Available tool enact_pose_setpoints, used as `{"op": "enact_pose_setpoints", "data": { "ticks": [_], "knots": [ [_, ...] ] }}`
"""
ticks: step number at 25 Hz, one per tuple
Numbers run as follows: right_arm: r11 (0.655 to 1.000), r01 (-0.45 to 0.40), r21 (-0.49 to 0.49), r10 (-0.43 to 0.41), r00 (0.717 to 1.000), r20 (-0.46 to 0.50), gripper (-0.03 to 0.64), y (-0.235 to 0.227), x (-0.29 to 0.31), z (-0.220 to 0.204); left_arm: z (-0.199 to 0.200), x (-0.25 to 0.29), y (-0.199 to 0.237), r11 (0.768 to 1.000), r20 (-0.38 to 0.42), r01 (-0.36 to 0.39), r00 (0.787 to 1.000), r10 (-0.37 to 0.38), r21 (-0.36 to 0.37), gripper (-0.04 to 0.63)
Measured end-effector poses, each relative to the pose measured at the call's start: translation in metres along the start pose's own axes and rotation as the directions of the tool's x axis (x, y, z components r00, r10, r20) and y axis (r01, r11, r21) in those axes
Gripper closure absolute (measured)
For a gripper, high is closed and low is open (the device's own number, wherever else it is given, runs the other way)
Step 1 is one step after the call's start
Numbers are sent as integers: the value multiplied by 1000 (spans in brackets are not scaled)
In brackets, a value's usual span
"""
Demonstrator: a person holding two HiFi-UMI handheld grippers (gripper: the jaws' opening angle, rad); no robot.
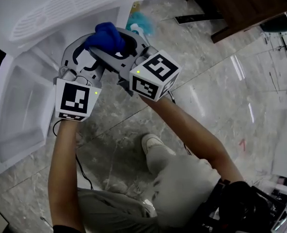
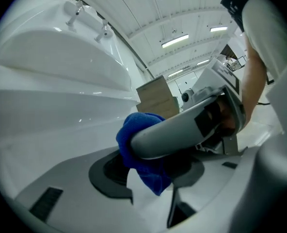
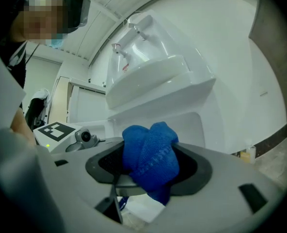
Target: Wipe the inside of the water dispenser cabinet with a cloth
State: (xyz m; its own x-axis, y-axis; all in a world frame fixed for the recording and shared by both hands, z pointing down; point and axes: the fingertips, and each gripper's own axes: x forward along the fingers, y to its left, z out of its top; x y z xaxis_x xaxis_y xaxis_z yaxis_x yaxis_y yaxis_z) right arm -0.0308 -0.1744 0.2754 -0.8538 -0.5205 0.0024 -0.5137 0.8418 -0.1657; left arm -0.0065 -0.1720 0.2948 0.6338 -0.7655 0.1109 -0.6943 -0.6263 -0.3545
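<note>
A bunched blue cloth (image 1: 104, 37) hangs between both grippers in front of the white water dispenser (image 1: 61, 4). The dispenser's open cabinet (image 1: 22, 106) shows at the left. My left gripper (image 1: 92, 50) comes from the lower left, and in the left gripper view its jaws (image 2: 151, 178) are shut on the cloth's (image 2: 134, 135) lower fold. My right gripper (image 1: 121, 47) reaches in from the right, one of its jaws crossing the cloth in the left gripper view. In the right gripper view the cloth (image 3: 151, 159) sits between the wide jaws of the right gripper (image 3: 151, 171), which stands open.
A teal and white object (image 1: 139, 24) lies on the marble floor just beyond the grippers. Dark wooden furniture (image 1: 245, 4) stands at the upper right. The person's shoe (image 1: 153, 142) and a black cable (image 1: 83, 171) are on the floor below.
</note>
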Motion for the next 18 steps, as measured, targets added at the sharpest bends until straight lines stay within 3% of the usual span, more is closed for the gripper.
{"op": "enact_pose_setpoints", "data": {
  "ticks": [3,5,10,12,15,18],
  "knots": [
    [1000,-1,-18,1,1000,-9,368,4,-6,9,6,-2,4,1000,3,12,1000,-12,11,425],
    [998,35,-48,-37,998,-50,368,-3,-22,11,2,1,11,1000,5,-8,1000,8,-19,428],
    [974,175,-141,-193,973,-129,370,-38,-105,31,-15,22,47,980,13,-155,987,158,-122,428],
    [971,197,-134,-215,968,-131,370,-39,-136,41,-19,33,60,970,17,-224,974,227,-94,428],
    [965,221,-140,-241,959,-148,370,-36,-175,46,-16,46,73,939,64,-341,937,343,-42,426],
    [962,233,-140,-256,950,-179,370,-39,-207,40,-13,53,76,913,107,-399,907,407,-88,426]
  ]
}}
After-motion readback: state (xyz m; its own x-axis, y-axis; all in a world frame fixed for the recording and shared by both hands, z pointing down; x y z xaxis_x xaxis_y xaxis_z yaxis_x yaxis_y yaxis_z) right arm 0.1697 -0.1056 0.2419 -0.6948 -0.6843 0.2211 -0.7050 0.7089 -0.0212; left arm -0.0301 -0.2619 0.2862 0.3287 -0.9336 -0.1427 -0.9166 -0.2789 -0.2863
